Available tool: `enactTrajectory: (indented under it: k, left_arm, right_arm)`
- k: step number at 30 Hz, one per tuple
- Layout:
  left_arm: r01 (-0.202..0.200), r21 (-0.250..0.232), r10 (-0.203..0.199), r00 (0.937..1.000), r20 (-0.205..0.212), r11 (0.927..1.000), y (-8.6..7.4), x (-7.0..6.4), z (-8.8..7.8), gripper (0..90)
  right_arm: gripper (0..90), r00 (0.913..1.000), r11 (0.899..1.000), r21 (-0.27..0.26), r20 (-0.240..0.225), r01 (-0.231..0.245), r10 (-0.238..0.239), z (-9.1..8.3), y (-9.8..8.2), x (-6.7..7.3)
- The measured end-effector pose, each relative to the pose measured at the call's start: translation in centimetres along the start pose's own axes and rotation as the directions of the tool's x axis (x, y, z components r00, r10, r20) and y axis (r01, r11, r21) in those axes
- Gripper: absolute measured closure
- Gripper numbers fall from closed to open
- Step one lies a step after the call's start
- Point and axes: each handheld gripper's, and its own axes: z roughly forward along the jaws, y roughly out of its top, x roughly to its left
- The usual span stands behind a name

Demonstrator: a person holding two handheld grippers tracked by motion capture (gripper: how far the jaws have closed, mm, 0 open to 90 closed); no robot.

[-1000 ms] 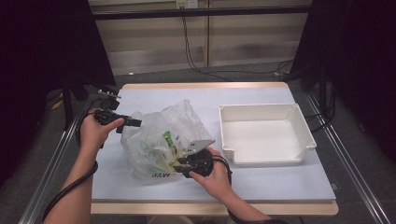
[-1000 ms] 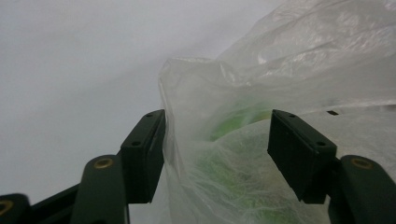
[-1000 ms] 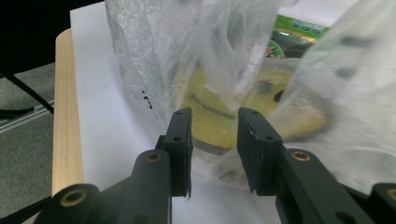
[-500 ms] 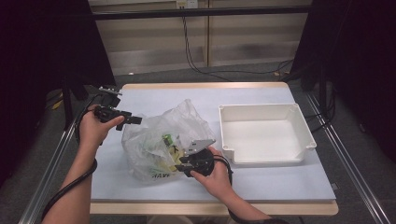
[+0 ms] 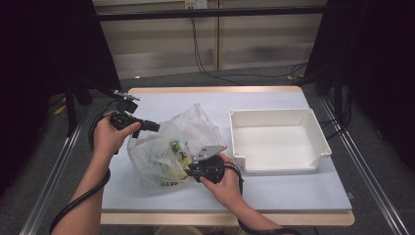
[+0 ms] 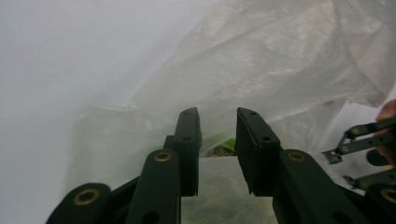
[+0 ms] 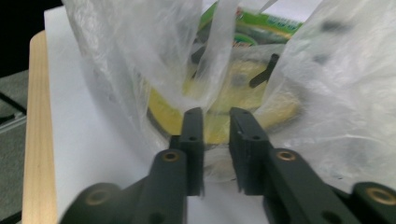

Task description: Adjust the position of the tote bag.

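A clear plastic bag [image 5: 193, 125] lies crumpled mid-table with green and yellow packets [image 5: 177, 152] inside. My left gripper [image 5: 155, 128] is at the bag's left edge. Its jaws have just been closing and stand a narrow gap apart [image 6: 218, 116], with bag film [image 6: 280, 60] behind them and no pad pressing on it. My right gripper [image 5: 188, 170] is at the bag's near right side. Its jaws have also just been closing [image 7: 215, 114]. A twisted strip of the bag [image 7: 219, 42] runs down into the small gap between them, in front of a yellow packet [image 7: 243, 84].
A white, empty tray [image 5: 279, 115] stands to the right of the bag. The pale table top [image 5: 293, 191] has a wooden front edge. Metal rails run along both sides, and dark curtains and cables lie beyond the far edge.
My left hand has moved right, bringing its gripper up against the bag's left edge. The right hand has stayed put. The bag's top has shifted slightly.
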Motion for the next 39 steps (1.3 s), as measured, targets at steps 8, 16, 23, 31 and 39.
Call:
enactTrajectory:
  k: [8,16,23,31,39]
  left_arm:
    - [-0.051,0.093,0.052,0.9987,0.001,0.9944,-0.5,-0.4,2.2,62.1]
    - [-0.072,0.173,0.075,0.997,-0.016,0.9824,-1.8,-0.4,3.0,44.6]
    - [-0.069,0.208,0.082,0.9953,-0.053,0.9758,-3.6,0.6,3.4,37.8]
    - [-0.034,0.217,0.064,0.9893,-0.131,0.9756,-5.3,1.8,3.8,39.5]
    - [-0.003,0.235,0.037,0.9893,-0.141,0.972,-6.7,3.0,4.1,46.8]
  right_arm:
    - [87.4,0.9997,0.999,-0.034,0.006,-0.025,0.025,0.2,0.6,-0.2]
    - [86.5,0.9995,0.999,-0.031,-0.003,-0.032,0.032,1.0,0.9,0.0]
    - [84.2,0.9995,1.0,0.001,-0.013,-0.028,0.028,2.0,0.4,0.3]
    - [78.2,0.9995,0.999,0.02,-0.018,-0.027,0.027,2.6,0.1,0.5]
    - [72.1,0.9996,0.998,0.058,-0.019,-0.022,0.023,3.0,-0.7,0.6]
